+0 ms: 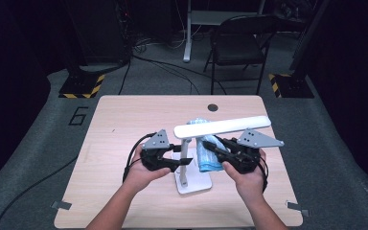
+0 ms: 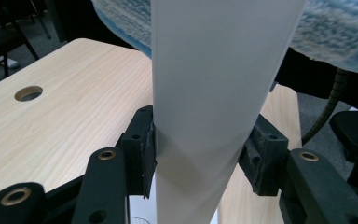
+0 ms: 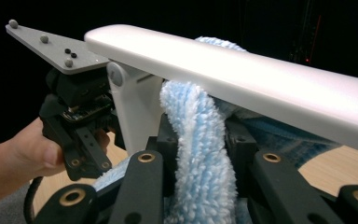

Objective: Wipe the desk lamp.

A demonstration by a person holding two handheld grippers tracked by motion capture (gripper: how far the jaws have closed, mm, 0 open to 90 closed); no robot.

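Observation:
A white desk lamp stands on the wooden table (image 1: 124, 124), with its flat base (image 1: 195, 183) near the middle front. Its long head (image 1: 223, 127) lies level above. My left gripper (image 1: 179, 162) is shut on the upright stem (image 2: 214, 93), and its pads (image 2: 145, 154) press both sides. A fluffy blue cloth (image 1: 209, 155) lies under the lamp head, right of the stem. My right gripper (image 1: 212, 146) is shut on a raised fold of this cloth (image 3: 200, 135), just below the lamp head (image 3: 242, 79). The left gripper (image 3: 81, 116) shows beyond the stem (image 3: 133, 112).
A round cable hole (image 1: 212, 107) sits near the table's far edge. A black chair (image 1: 242, 40) and a desk leg (image 1: 188, 33) stand behind the table. Striped stand bases (image 1: 81, 86) rest on the floor at the back left and back right. Cables trail off both grippers.

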